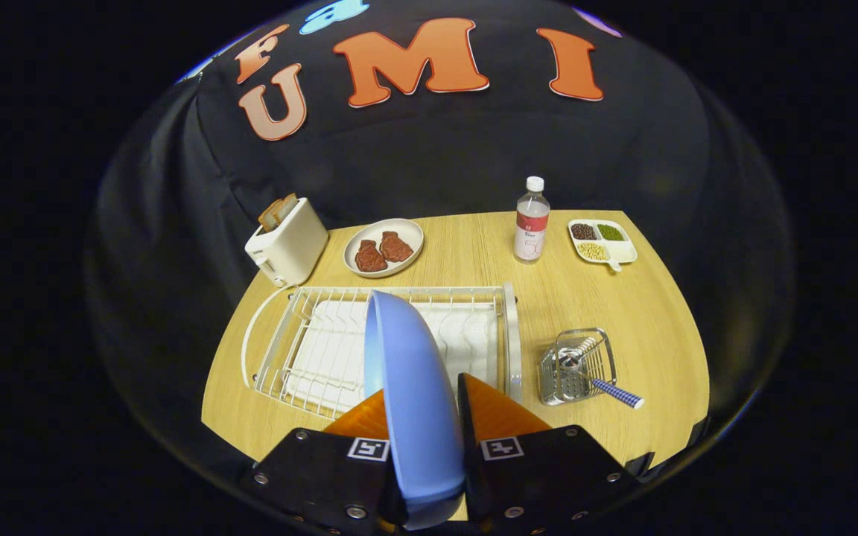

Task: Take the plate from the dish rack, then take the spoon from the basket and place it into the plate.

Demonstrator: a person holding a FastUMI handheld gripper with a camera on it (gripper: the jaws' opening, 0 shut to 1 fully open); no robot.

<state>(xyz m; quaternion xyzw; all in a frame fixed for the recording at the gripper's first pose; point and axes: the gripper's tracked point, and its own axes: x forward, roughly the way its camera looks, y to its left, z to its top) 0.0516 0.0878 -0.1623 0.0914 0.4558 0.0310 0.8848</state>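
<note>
1 blue plate [414,394] | 1 dish rack [325,350] | 1 basket [574,366] w/ 1 spoon [608,388] | 1 toaster [287,242], upper left | 1 dish [354,257] w/ 2 meat pieces [383,251] | 1 bottle [532,220] | 1 sectioned tray [623,253] | 1 gripper [421,417], 2 fingers pinching the plate

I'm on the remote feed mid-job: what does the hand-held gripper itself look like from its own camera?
The hand-held gripper has two wedge-shaped fingers that taper forward from a pair of flat black blocks. Each block carries a small square black-and-white marker near its inner front corner, plus several round silver screw heads. No cables show in the gripper view.
</note>
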